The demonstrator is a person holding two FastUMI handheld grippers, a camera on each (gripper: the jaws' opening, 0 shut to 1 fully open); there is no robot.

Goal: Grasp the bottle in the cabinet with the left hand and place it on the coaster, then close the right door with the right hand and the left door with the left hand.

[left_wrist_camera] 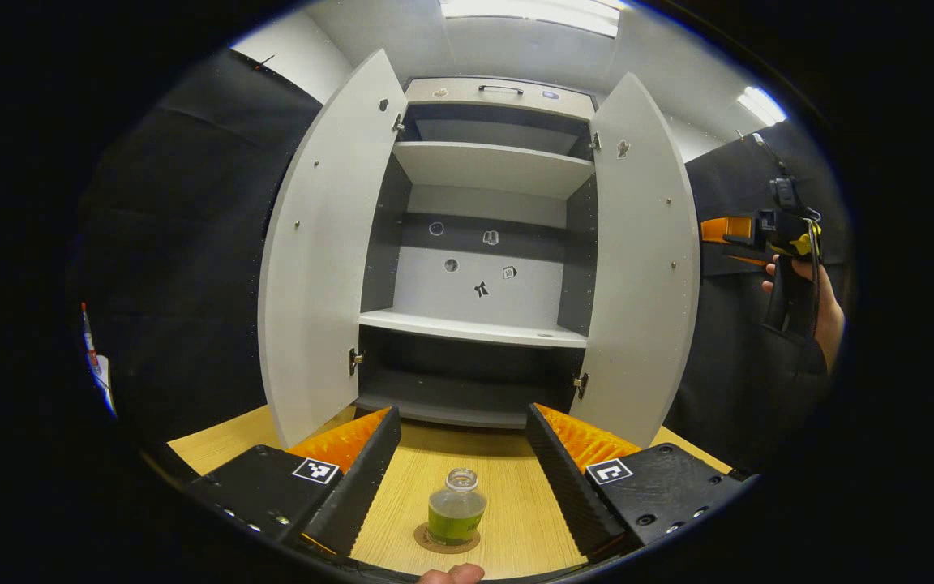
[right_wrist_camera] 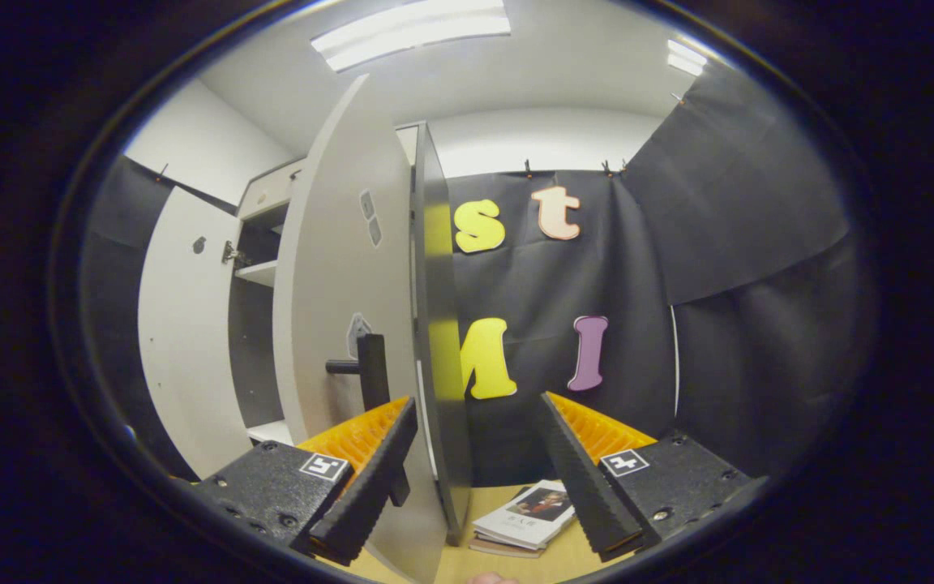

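Note:
A small clear bottle [left_wrist_camera: 456, 507] of green liquid stands upright on a round brown coaster [left_wrist_camera: 447, 538] on the wooden table [left_wrist_camera: 507, 487]. My left gripper [left_wrist_camera: 463, 414] is open above and around it, with the bottle low between the finger bases and untouched. Behind it the cabinet [left_wrist_camera: 483, 324] stands with its left door [left_wrist_camera: 321, 259] and right door [left_wrist_camera: 645, 268] swung wide. My right gripper [left_wrist_camera: 791, 243] is held in a hand to the right of the right door. In the right gripper view the right gripper [right_wrist_camera: 479, 401] is open, and the right door's edge [right_wrist_camera: 434, 324] runs up between its fingers, its black handle [right_wrist_camera: 370, 365] by the left finger.
The cabinet shelves [left_wrist_camera: 475, 328] hold nothing. Some books [right_wrist_camera: 524, 515] lie on the table past the right door. The left door's inner face [right_wrist_camera: 183, 324] shows beyond it. A fingertip [left_wrist_camera: 451, 574] shows at the bottom edge of the left gripper view.

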